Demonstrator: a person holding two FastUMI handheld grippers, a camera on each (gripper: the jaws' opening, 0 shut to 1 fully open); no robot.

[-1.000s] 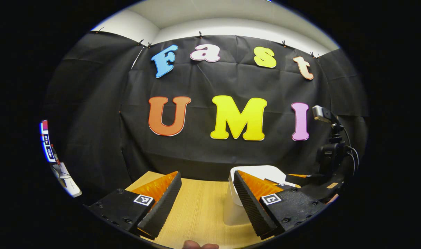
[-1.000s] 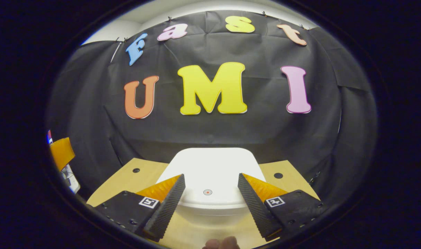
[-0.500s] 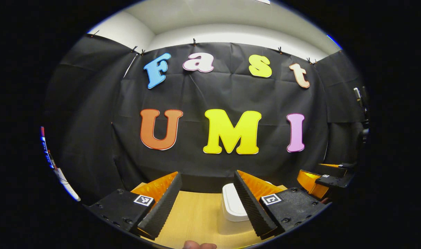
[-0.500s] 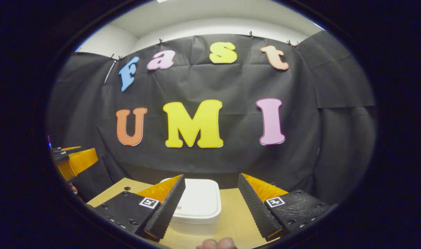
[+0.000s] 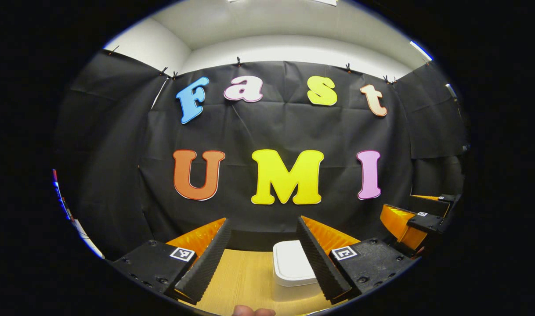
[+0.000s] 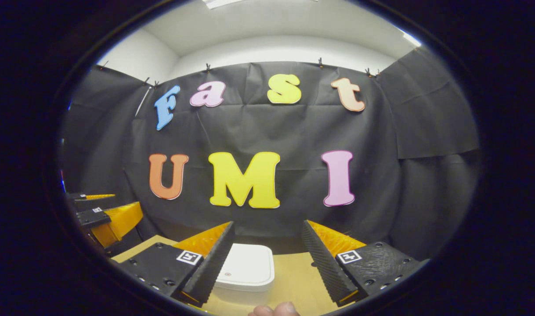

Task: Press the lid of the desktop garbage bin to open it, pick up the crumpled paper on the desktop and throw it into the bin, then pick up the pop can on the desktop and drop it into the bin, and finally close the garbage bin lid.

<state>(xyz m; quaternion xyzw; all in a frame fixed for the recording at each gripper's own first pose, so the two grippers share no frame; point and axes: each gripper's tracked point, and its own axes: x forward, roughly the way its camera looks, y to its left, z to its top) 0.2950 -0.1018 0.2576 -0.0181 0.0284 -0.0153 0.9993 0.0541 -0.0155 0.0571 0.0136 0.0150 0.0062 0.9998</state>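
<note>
The left hand-held gripper is hanging above the bench with its fingers spread wide and nothing between them; a fingertip of the holding hand is peeking in at the bottom edge of the left gripper view, the rest of the hand being cut off. Between those fingers, toward the right one, the white bin is standing on the bench with its lid lying flat and closed; the right finger is covering the bin's right side. In the right gripper view, the right hand-held gripper is likewise spread open and pinching nothing, and the bin is sitting just beyond and below, partly hidden behind the left finger, its lid down. A small mark near the lid's front edge is too tiny to make out. A holding fingertip is showing at the bottom there too. Each gripper is also appearing at the edge of the other's view, clipped by the rim: the right one far right in the left gripper view, the left one far left in the right gripper view, both apart from the bin.
</note>
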